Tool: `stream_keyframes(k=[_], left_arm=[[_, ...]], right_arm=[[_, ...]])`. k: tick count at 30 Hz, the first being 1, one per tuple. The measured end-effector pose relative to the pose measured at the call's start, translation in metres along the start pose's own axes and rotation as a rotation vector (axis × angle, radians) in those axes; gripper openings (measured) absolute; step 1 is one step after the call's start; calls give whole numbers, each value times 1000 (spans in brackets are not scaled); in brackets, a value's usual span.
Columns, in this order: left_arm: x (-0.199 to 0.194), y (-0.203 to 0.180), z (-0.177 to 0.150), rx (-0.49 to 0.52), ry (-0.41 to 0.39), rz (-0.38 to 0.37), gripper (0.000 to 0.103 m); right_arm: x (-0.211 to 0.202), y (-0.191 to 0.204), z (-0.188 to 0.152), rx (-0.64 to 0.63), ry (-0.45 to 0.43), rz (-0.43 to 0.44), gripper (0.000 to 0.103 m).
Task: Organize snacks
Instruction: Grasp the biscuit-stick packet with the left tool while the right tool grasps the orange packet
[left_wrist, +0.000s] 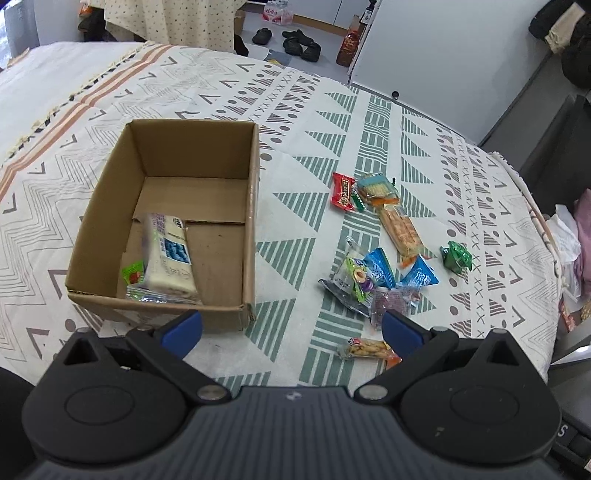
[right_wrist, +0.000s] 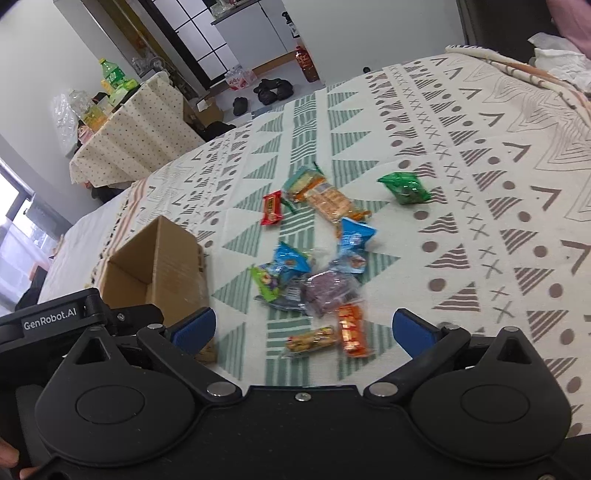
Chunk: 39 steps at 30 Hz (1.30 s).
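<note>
Cardboard box (left_wrist: 192, 155) ahead-left, left tongs (left_wrist: 291, 330) spread

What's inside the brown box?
The cardboard box holds a white snack pack with blue print, lying on a green wrapper and silvery packets. What's beneath stays hidden.

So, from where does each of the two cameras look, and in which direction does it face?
Left wrist: sits on the left gripper, above the bed; it looks forward and down at the cardboard box and the loose snacks to its right. Both blue fingertips show, spread apart.
Right wrist: sits on the right gripper, lower and tilted; it looks across the snack pile to the room behind. Its fingertips, part of the left gripper and a bit of hand show.
Shared: box, red packet, green packet, patterned bedspread.
</note>
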<state>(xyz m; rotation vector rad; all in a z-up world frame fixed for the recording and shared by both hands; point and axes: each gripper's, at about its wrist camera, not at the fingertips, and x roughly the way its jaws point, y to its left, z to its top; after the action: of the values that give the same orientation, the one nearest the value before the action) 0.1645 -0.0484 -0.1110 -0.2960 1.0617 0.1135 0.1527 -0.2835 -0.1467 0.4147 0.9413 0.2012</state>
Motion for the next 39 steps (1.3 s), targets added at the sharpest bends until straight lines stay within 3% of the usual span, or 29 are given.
stream_keyframes(k=[17,22,27,29,32,39], left_arm=[[26,-39,-12,68,63,-36,103],[35,-45,-12,69,57,-31,103],[52,-51,-10,74,77,-48,100],[60,-52,-10,60,95,-55,98],[74,-52,-12,34,130,-53,91],[96,-47,-15,-48,194,-43,82]], right_arm=[[-1,-47,-10,51,-17,-23,103],[11,-61,-11,111,15,20,102],[25,-60,-9,101,29,57,95],[33,-61,-9,98,49,68,80],[45,-63,-9,106,77,83,71],[69,-57,-12,67,124,92,64]])
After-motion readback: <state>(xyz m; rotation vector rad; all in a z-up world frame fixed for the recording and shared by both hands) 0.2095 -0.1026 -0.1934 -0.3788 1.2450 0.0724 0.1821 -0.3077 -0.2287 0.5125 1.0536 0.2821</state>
